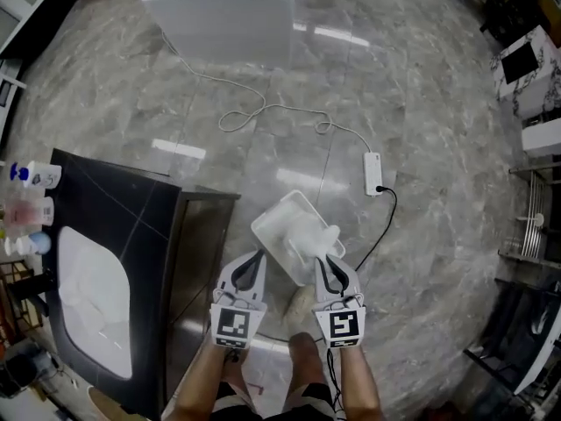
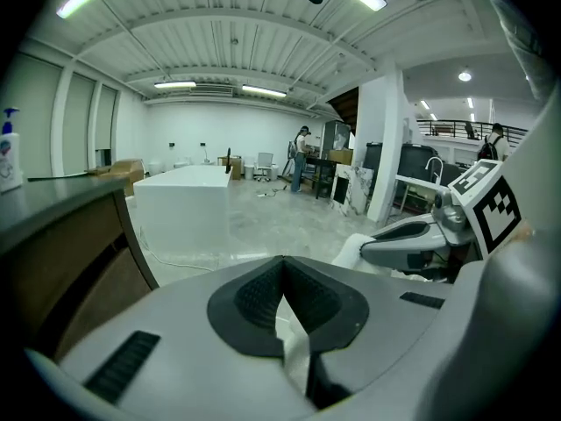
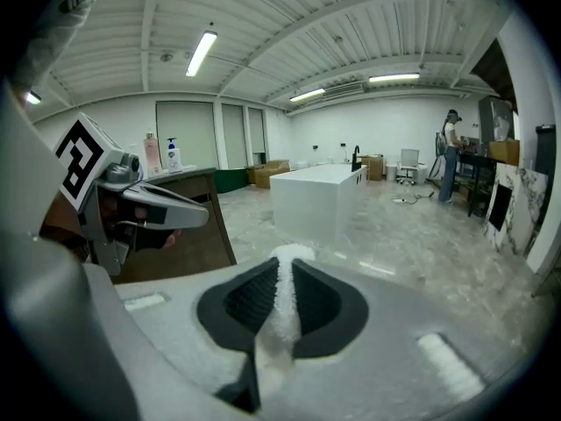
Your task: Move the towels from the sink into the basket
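Observation:
A white towel [image 3: 279, 318] is pinched in my right gripper [image 3: 282, 279], whose jaws are shut on it. A strip of the same white cloth [image 2: 294, 345] sits between the shut jaws of my left gripper [image 2: 282, 274]. In the head view both grippers are side by side low in the middle, left [image 1: 254, 260] and right [image 1: 325, 263], their tips at the near side of the white basket [image 1: 267, 220] on the floor. The towel [image 1: 308, 237] lies white on white over the basket, so its outline is hard to tell. The white sink [image 1: 92, 296] sits in the dark counter at the left.
Bottles [image 1: 31, 175] stand at the counter's far left end. A white block [image 1: 228, 11] stands on the marble floor beyond. A power strip [image 1: 374, 172] with its cable lies just past the basket. Shelving [image 1: 535, 226] lines the right edge.

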A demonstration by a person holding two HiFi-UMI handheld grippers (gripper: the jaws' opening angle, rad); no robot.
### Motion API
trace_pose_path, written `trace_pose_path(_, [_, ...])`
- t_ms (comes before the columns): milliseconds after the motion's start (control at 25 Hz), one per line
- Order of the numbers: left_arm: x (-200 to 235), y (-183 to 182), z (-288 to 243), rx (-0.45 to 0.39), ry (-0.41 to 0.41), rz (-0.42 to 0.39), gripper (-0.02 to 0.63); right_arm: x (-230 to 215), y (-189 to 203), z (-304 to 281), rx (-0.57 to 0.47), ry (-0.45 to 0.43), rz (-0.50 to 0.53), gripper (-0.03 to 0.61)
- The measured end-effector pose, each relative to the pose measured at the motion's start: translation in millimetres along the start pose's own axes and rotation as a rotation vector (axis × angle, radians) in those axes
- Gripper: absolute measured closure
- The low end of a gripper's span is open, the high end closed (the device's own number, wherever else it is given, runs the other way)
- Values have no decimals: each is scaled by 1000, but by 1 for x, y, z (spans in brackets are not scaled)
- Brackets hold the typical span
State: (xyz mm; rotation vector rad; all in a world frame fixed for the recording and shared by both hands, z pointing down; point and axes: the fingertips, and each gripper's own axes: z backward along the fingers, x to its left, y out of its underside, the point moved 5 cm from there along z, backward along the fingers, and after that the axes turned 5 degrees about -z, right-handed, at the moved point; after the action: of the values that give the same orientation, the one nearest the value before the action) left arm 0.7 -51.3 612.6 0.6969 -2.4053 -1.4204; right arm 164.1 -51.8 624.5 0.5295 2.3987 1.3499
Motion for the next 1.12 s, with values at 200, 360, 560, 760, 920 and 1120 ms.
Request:
trace_pose_path(200, [3,70,-41,54,-4,19,604,-11,67,-49,52,-21,-30,540])
trace_pose_path(360, [5,126,-67,98,-11,44,604,-22,131,-82,111,-32,-46,538])
trace_pose_path(560, [0,191,-100,141,3,77,604,-37,209,-118,170,-27,-75,536])
trace_pose_path(760, [-11,248,-134,171,33,89,604,-50,281,-153,225,-19,-75,534])
trace_pose_path(920, [-23,286,-155,222,26,190,604,-57,333,-175,264,-23,-91,531])
trace_pose_path(1120, [-34,330,-170,239,55,160,604,-62,385,-192,293,-22,-115,529])
